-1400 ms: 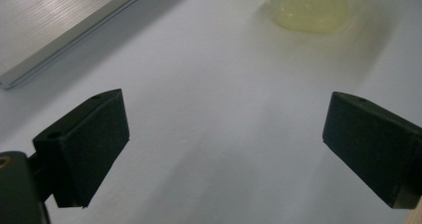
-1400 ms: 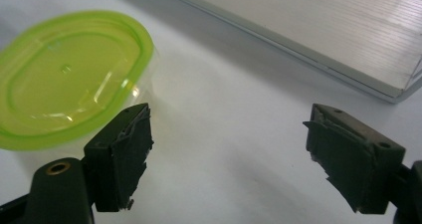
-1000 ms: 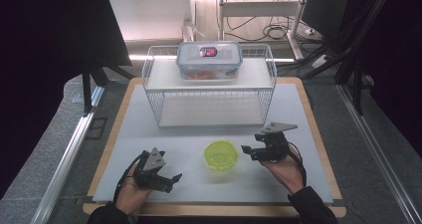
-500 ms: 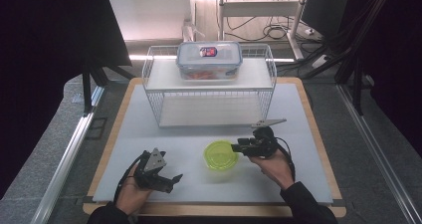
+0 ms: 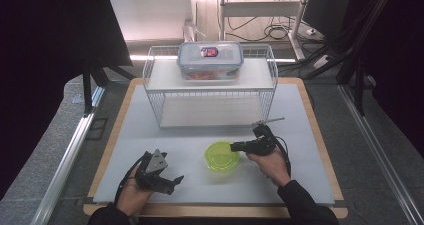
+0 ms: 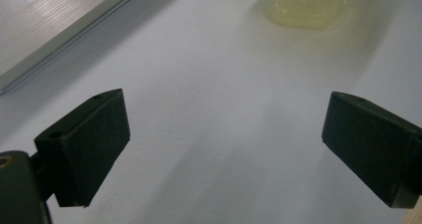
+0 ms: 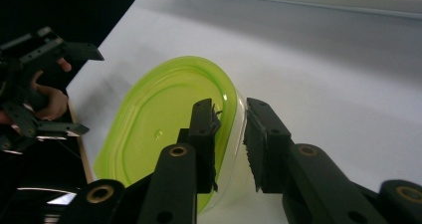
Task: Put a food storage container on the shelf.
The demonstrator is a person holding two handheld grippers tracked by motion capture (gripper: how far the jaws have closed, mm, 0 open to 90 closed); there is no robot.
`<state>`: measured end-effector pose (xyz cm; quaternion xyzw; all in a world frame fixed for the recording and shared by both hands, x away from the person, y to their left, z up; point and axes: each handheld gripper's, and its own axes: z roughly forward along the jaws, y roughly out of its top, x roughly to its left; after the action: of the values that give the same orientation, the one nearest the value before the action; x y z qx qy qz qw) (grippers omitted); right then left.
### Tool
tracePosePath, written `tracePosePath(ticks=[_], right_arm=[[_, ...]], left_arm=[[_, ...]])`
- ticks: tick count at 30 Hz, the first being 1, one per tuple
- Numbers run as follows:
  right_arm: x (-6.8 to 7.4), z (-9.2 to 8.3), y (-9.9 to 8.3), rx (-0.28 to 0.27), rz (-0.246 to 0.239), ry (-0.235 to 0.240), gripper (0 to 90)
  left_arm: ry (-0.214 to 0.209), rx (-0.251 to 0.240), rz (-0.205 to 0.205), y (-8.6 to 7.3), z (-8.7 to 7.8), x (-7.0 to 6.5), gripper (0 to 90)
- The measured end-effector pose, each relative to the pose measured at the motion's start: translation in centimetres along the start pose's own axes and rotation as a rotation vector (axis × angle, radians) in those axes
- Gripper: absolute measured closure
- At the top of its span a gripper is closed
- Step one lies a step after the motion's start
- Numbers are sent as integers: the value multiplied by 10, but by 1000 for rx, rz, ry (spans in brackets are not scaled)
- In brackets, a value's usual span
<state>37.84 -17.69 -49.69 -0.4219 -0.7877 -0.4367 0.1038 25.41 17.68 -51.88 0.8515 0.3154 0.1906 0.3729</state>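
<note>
**Right tongs closing on the green bowl's rim**

Across the white desk (image 5: 150,135), the biggest thing is the wire rack (image 5: 210,92) at the far side, with a lidded food box (image 5: 210,60) on its top shelf. Nearer me, about mid-desk, sits the green bowl (image 5: 222,156), upright and well apart from the rack.

My right tongs (image 5: 235,146) have come in from the right and sunk toward the bowl since a second ago, when they hung off to its right. Their jaws have just been closing, and the right gripper view shows the bowl's near wall between them: one pad inside the rim, one outside. A sliver of gap remains at the outer pad, so I judge the grip nearly made, not yet firm.

My left tongs (image 5: 172,177) rest near the left, unmoved, jaws wide apart over bare desk with nothing between them.

That reads to me as the pick-up beginning; a lift should follow once the pads bite.
</note>
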Motion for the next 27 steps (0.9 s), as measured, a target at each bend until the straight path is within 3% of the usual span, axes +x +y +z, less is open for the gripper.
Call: tracePosePath(ticks=[8, 14, 21, 24, 27], right_arm=[[-2, -2, 1, -7, 87, 115, 821], [2, -7, 2, -27, 72, 109, 826], [3, -14, 5, -64, 93, 155, 842], [5, -16, 8, -68, 75, 134, 842], [4, -15, 7, -74, 89, 148, 842]], left_arm=[[1, 0, 4, 0, 0, 0, 47], [4, -5, 4, 0, -1, 0, 47], [-3, -23, -16, 1, -3, 2, 43], [-2, -20, -14, 1, -3, 2, 43], [-3, -20, -14, 1, -3, 2, 43]])
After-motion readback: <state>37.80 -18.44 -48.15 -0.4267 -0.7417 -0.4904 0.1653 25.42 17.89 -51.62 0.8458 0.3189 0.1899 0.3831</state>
